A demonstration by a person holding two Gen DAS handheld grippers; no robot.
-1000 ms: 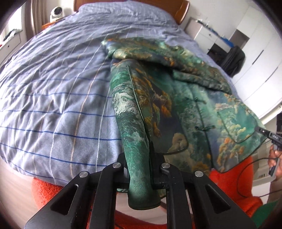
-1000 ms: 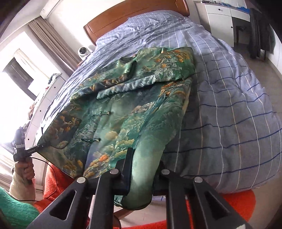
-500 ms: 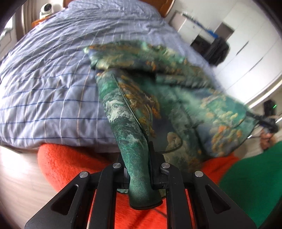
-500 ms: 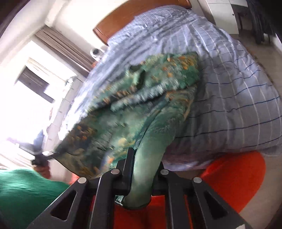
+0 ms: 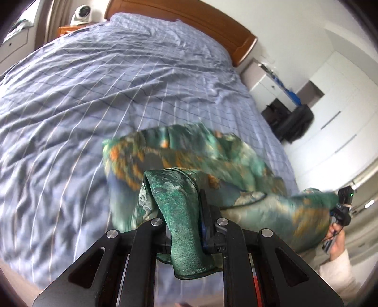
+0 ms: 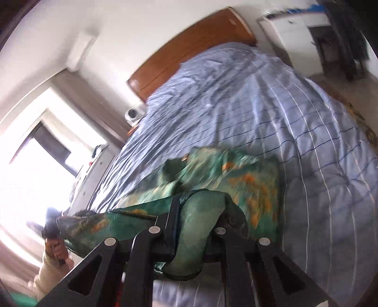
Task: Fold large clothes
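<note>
I have the left gripper (image 5: 184, 226) closed tight on a bunched corner of the green patterned jacket (image 5: 189, 165), the fabric pinched between its fingers and spilling out below them at the near edge of the left wrist view. My right gripper (image 6: 189, 226) is clamped the same way on another gathered corner of the jacket (image 6: 236, 179), a thick fold of green cloth wedged between its jaws.

The garment hangs stretched between my two grippers near the foot of the bed (image 5: 94, 94), with its far part blurred and draped over the blue checked duvet (image 6: 283, 106). In the left wrist view the cloth runs off to the right, where the other hand-held unit (image 5: 342, 205) and the hand gripping it show at the frame edge. In the right wrist view the cloth runs left toward the matching unit (image 6: 50, 224), dark against the bright window (image 6: 35, 165).

The wooden headboard (image 5: 200, 26) stands at the far end of the bed. A white round device (image 5: 81, 13) sits on the bedside stand at far left, and white cabinets (image 5: 330, 118) line the right wall, with a dark garment (image 5: 295, 122) hanging beside them.
</note>
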